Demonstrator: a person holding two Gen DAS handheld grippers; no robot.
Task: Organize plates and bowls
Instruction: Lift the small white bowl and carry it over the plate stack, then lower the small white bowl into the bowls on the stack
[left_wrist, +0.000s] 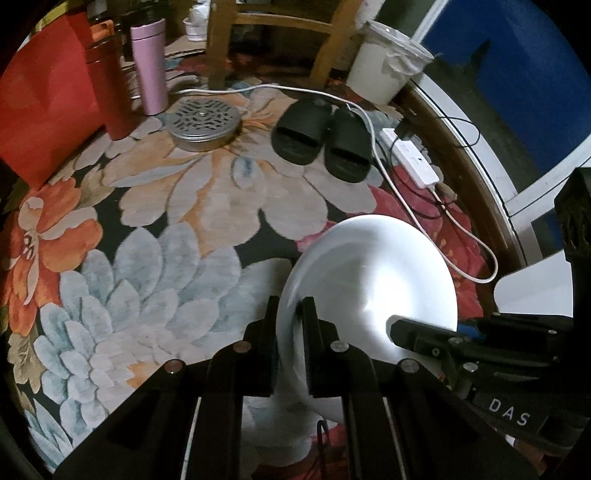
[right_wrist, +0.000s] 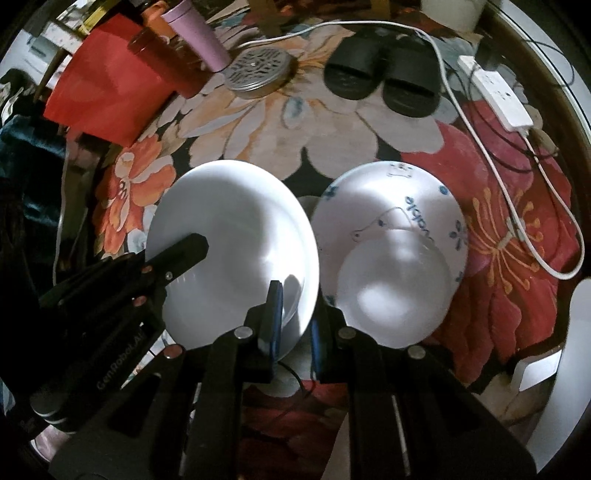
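A plain white plate (left_wrist: 369, 273) (right_wrist: 236, 236) hangs tilted above the floral carpet, held from both sides. My left gripper (left_wrist: 291, 306) (right_wrist: 197, 245) is shut on its left rim. On the opposite rim my right gripper (right_wrist: 295, 314) (left_wrist: 399, 328) is shut too, one blue-padded finger (right_wrist: 275, 299) lying over the plate's inner face. Just right of the plate, a blue-patterned white bowl (right_wrist: 417, 199) rests on the carpet with a smaller plain white bowl (right_wrist: 395, 291) nested inside it.
Black slippers (left_wrist: 321, 140) (right_wrist: 384, 77), a round perforated metal tin (left_wrist: 203, 123), a pink tumbler (left_wrist: 147, 62), a red bottle (left_wrist: 110, 92) and a red bag (left_wrist: 40, 110) lie beyond. A power strip (left_wrist: 410, 157) with a white cable, a white bucket (left_wrist: 384, 62) and chair legs (left_wrist: 218, 40) border the carpet.
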